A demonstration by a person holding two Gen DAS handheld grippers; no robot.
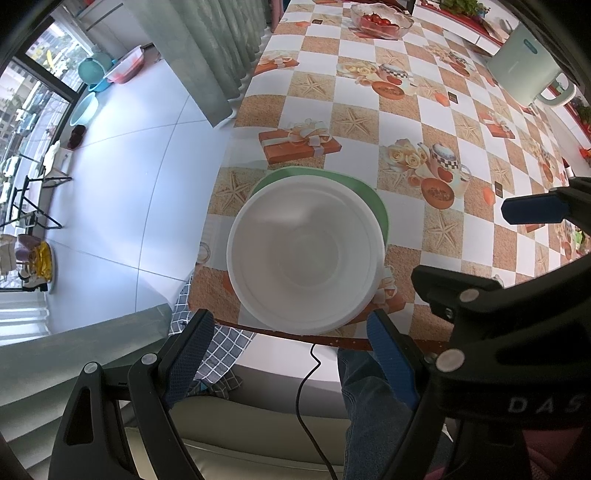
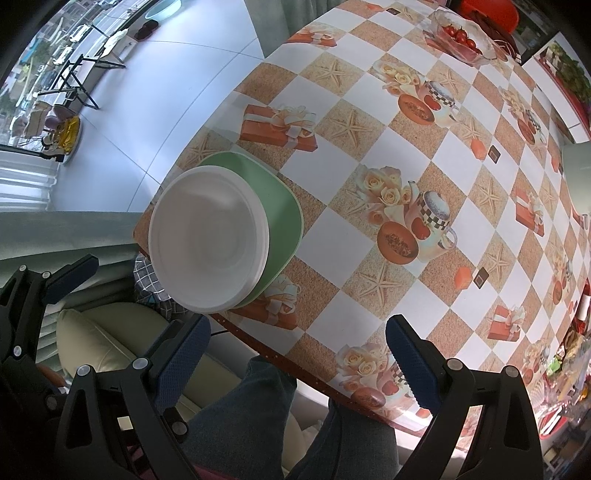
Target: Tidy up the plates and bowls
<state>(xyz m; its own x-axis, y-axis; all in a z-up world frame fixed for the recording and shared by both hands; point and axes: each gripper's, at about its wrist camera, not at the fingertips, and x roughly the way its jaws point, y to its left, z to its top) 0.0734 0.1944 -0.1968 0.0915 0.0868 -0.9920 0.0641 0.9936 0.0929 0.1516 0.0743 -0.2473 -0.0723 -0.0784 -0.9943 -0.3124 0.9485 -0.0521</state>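
white bowl stack on one green plate, left tongs and right tongs wide open, empty

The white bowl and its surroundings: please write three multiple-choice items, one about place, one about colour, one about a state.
1. Where does the white bowl stand?
A. on the green plate
B. on the floor
C. inside the glass bowl

2. What colour are the tomatoes in the glass bowl?
A. yellow
B. red
C. purple

3. How is the left gripper?
A. shut on the bowl
B. shut on the plate
C. open, holding nothing

Answers: 1 A, the green rim shows under and behind the bowl. 2 B, red fruit fills the far dish. 3 C, its fingers stand wide apart, short of the bowl.
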